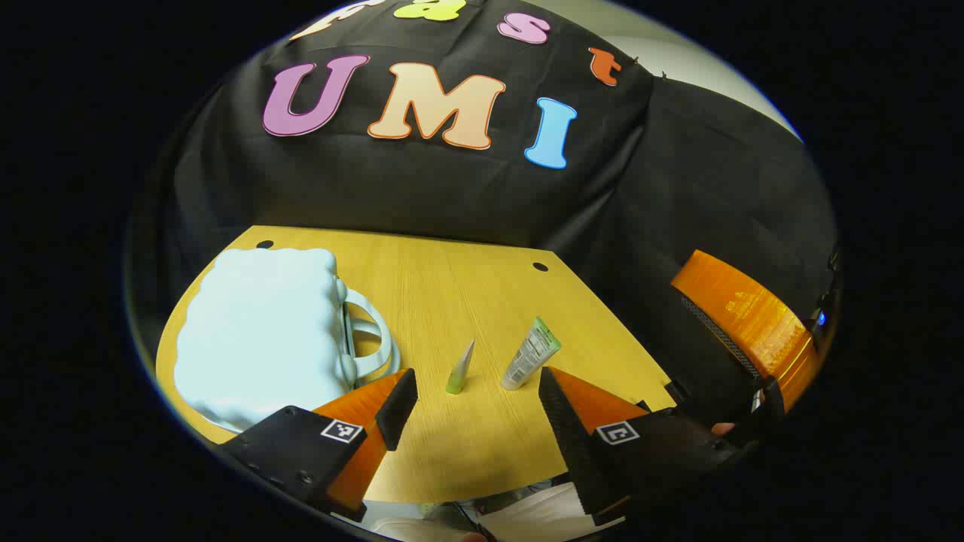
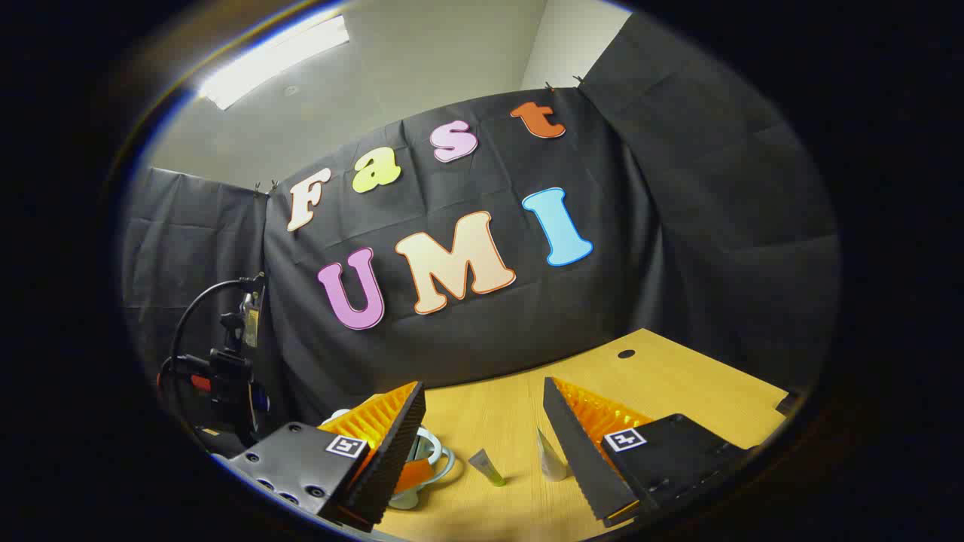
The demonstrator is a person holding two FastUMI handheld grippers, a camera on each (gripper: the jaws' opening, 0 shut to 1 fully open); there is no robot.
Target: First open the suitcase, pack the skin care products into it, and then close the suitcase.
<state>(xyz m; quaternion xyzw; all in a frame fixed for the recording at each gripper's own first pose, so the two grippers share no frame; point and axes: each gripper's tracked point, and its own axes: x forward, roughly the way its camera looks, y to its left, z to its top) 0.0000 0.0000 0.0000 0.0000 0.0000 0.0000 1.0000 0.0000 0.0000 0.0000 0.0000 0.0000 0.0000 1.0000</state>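
Suitcase (image 1: pixel 260 331) lay closed on the counter (image 1: pixel 452 301), left of the left gripper (image 1: pixel 476 391); two tubes stood beyond its parted, empty jaws. Right gripper (image 2: pixel 482 421) jaws were likewise apart.

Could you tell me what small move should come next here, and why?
Probably bring the left gripper toward the suitcase. It lies shut on the table, its handle facing the two tubes, which stand unpacked beside it. Both grippers are open and hold nothing, and opening comes first.
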